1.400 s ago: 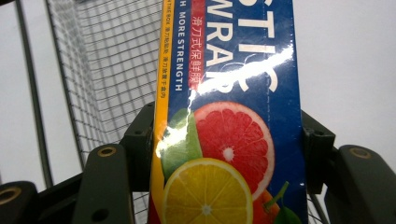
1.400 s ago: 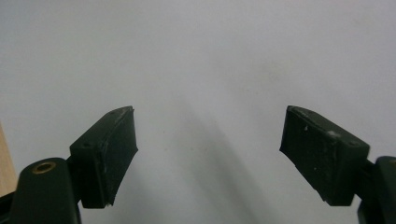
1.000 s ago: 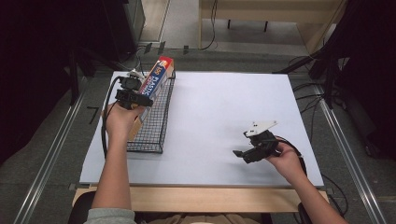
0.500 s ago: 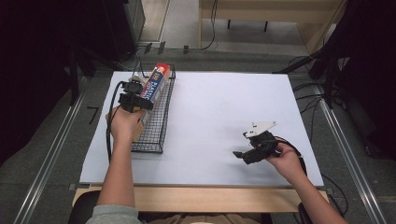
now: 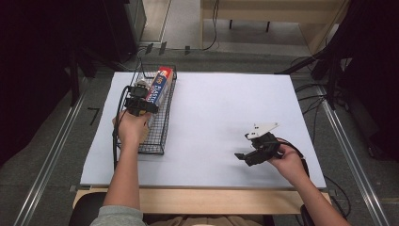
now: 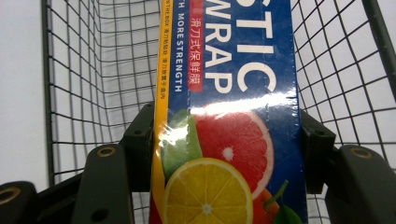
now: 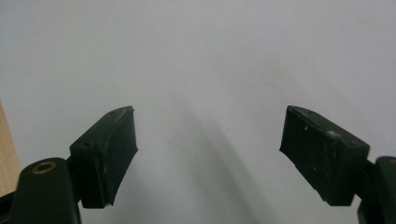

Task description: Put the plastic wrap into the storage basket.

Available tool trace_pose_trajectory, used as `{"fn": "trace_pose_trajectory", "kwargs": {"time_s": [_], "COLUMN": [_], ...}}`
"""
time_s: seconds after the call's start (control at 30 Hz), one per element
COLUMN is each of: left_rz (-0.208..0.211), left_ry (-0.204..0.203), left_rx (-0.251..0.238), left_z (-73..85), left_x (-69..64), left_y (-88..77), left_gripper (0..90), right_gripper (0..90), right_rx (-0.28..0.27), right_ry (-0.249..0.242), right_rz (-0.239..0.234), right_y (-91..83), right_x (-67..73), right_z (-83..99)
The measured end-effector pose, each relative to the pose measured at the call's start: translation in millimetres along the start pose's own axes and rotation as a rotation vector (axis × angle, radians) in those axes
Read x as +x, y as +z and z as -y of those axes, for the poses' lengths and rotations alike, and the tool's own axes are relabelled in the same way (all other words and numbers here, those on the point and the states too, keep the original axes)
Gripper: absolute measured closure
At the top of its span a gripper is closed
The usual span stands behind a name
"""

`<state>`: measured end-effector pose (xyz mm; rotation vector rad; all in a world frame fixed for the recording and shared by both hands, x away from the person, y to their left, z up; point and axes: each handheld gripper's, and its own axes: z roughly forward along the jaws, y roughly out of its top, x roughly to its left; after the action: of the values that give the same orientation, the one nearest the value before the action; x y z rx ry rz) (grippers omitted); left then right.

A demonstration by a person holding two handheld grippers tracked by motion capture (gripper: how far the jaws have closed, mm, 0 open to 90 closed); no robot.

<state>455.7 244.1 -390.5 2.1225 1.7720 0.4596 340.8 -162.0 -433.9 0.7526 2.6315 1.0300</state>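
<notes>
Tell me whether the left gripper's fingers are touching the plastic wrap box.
Touching. The left gripper view shows both black fingers pressed flat against the two sides of the plastic wrap box, with no gap, over the wire basket.

Black left gripper, brass-ringed screws, trailing cable, grey sleeve, bare forearms

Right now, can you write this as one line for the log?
left hand-held gripper: shut on box, in basket | right hand-held gripper: open, nothing held, over table
</notes>
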Motion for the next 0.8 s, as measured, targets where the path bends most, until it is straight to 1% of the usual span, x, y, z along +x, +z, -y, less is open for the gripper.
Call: {"fn": "trace_pose_trajectory", "kwargs": {"time_s": [0.03,0.37,0.47,0.5,0.6,0.67,0.77,0.8], "left_rz": [0.004,0.01,0.028,0.026,0.024,0.024,0.038,0.047], "left_ry": [-0.008,0.006,-0.012,-0.015,-0.001,-0.011,-0.022,-0.022], "left_rx": [0.003,0.045,0.043,0.047,0.061,0.033,-0.027,-0.031], "left_z": [0.0,1.0,0.5,0.3,1.2,0.6,-1.8,-2.7], "left_x": [-0.4,-5.3,-4.5,-4.4,-5.9,-5.9,-5.8,-5.9], "left_y": [1.4,12.0,11.0,10.6,12.0,7.7,-6.2,-9.7], "left_gripper": [39.4,39.1,38.5,38.3,37.6,37.2,37.2,37.0], "right_gripper": [19.0,19.0,19.0,19.0,19.0,19.0,19.0,19.0], "right_rx": [-0.001,0.001,0.002,0.002,0.003,0.004,0.005,0.005], "right_ry": [-0.003,-0.006,-0.005,-0.007,-0.011,-0.008,-0.008,-0.007], "right_rz": [-0.002,-0.003,-0.001,-0.002,-0.003,-0.002,-0.002,0.0], "right_y": [0.6,1.9,2.3,2.4,2.5,2.2,2.2,2.2], "right_x": [-0.2,0.1,0.3,0.3,0.6,0.7,0.6,0.9], "right_z": [-0.2,-1.2,-1.4,-1.4,-1.4,-1.4,-1.3,-1.2]}}
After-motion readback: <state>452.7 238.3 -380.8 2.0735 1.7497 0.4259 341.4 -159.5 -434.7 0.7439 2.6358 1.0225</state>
